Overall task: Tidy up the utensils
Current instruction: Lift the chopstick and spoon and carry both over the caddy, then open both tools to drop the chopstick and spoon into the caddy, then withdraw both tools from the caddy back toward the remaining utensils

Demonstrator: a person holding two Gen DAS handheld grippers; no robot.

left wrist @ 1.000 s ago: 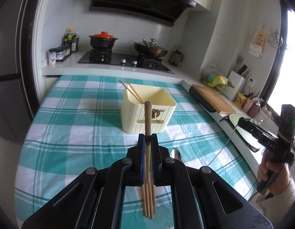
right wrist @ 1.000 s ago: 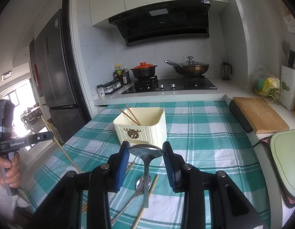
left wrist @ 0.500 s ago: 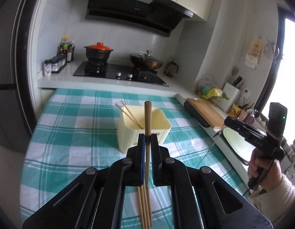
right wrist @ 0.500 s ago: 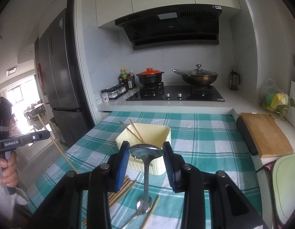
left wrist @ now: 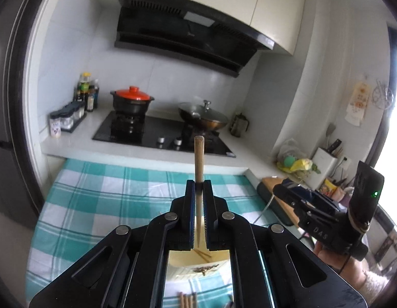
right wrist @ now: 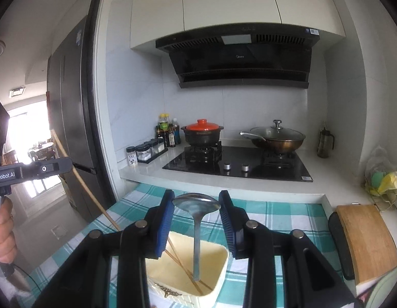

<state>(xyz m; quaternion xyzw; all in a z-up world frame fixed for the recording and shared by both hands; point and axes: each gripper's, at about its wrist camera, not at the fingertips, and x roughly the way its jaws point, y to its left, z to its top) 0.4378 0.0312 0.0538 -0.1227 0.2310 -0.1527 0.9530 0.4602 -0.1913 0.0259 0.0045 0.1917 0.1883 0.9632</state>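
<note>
My left gripper (left wrist: 198, 184) is shut on a wooden chopstick (left wrist: 198, 159) that stands upright, its lower tip over the cream utensil box (left wrist: 196, 261). My right gripper (right wrist: 196, 205) is shut on the bowl of a steel spoon (right wrist: 196, 202); the handle hangs down into the cream box (right wrist: 214, 264), which holds two chopsticks (right wrist: 183, 267). More chopsticks (left wrist: 187, 300) lie on the checked cloth in front of the box. The left gripper with its chopstick (right wrist: 80, 179) shows at the left of the right wrist view.
The box stands on a teal checked tablecloth (left wrist: 96, 200). Behind it are a hob with a red-lidded pot (right wrist: 202, 133) and a wok (right wrist: 276, 138), and spice jars (right wrist: 144, 151). A wooden cutting board (right wrist: 365, 236) lies at right.
Both grippers have risen and moved forward over the cream box. The chopstick and the spoon now hang with their lower ends in or over the box.
</note>
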